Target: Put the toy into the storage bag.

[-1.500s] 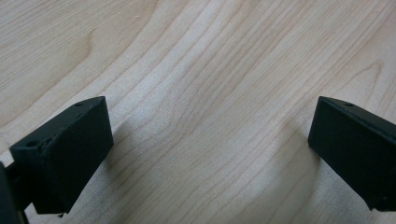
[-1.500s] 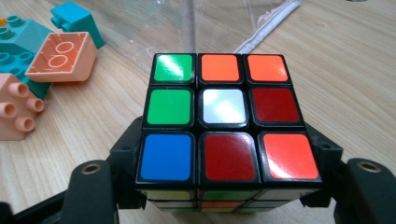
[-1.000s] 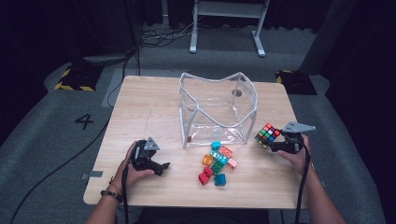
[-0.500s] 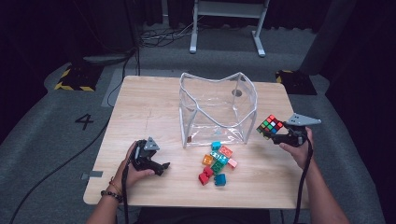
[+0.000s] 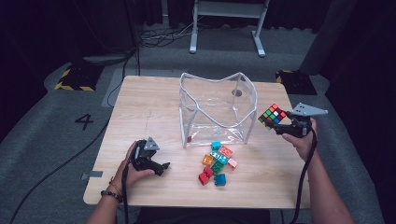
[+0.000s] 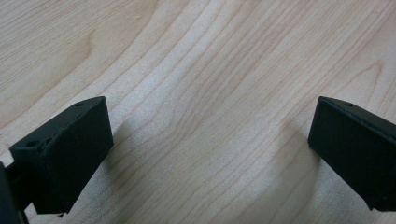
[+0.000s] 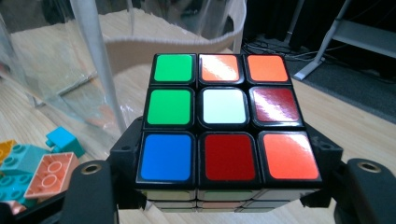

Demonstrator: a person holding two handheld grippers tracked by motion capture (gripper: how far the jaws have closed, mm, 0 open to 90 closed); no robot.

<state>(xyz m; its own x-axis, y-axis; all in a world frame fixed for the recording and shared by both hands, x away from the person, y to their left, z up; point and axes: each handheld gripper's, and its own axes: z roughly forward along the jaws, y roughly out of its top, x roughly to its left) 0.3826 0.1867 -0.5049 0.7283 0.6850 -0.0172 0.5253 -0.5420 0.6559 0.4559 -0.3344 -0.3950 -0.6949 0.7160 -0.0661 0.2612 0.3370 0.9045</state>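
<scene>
Over on the left, the left gripper (image 5: 161, 167) rests low on the bench (image 5: 140, 102), its fingers (image 6: 65, 149) spread wide with nothing but bare wood grain between them, so that hand is idle for now. Moving toward the middle, the clear bin (image 5: 215, 109) stands open-topped on the bench, and apart from a small dark speck by its near left corner it looks empty as far as the high view tells. Just in front of it sits the pile of building bricks (image 5: 215, 162), teal, orange, red and green, all of them on the wood outside the bin, none picked up. On the right comes the action: the right gripper (image 5: 275, 125) is lifted off the bench beside the bin's right wall, and its fingers (image 7: 119, 158) are clamped on the puzzle cube (image 7: 223, 119), one on each side, at a wide setting because the cube is wide. The cube is clear of the bench, about level with the bin's rim but outside it. My read: the pick is done and the carry is under way; the drop into the bin is left, and the whole brick pile waits after that
</scene>
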